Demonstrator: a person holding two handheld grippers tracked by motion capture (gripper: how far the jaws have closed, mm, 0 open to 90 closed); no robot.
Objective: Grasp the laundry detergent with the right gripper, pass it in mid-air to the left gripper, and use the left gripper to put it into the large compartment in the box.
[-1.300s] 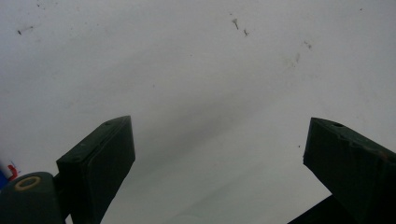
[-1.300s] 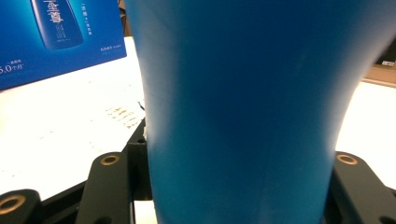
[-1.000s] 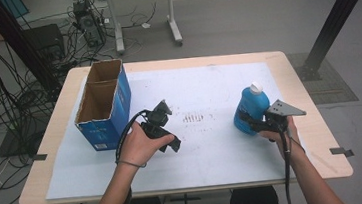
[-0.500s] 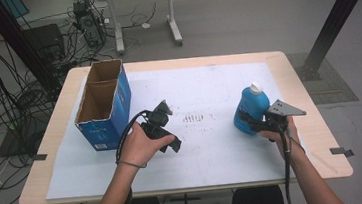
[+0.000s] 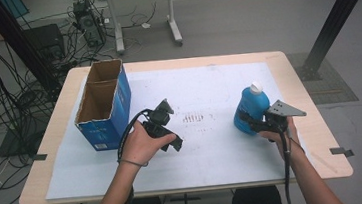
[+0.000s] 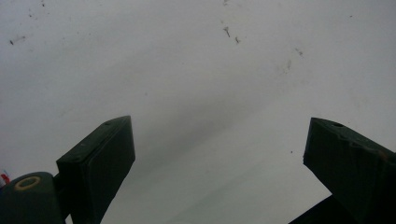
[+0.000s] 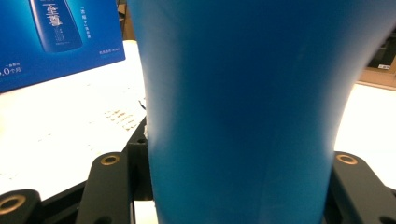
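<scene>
The right claw (image 5: 251,121) is clamped on the upright blue bottle (image 5: 250,109), the open cardboard box (image 5: 103,103) lying well to its left across the tabletop (image 5: 216,179), nearer the empty, spread left claw (image 5: 164,129).

Glossy plastic bottle (image 5: 251,106), matt cardboard box (image 5: 103,105)

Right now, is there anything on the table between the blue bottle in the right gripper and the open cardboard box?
Partly. The left gripper, jaws open and empty, sits with its hand just in front of the box, near the straight line from the bottle in the right gripper. Otherwise the white sheet is bare.
</scene>
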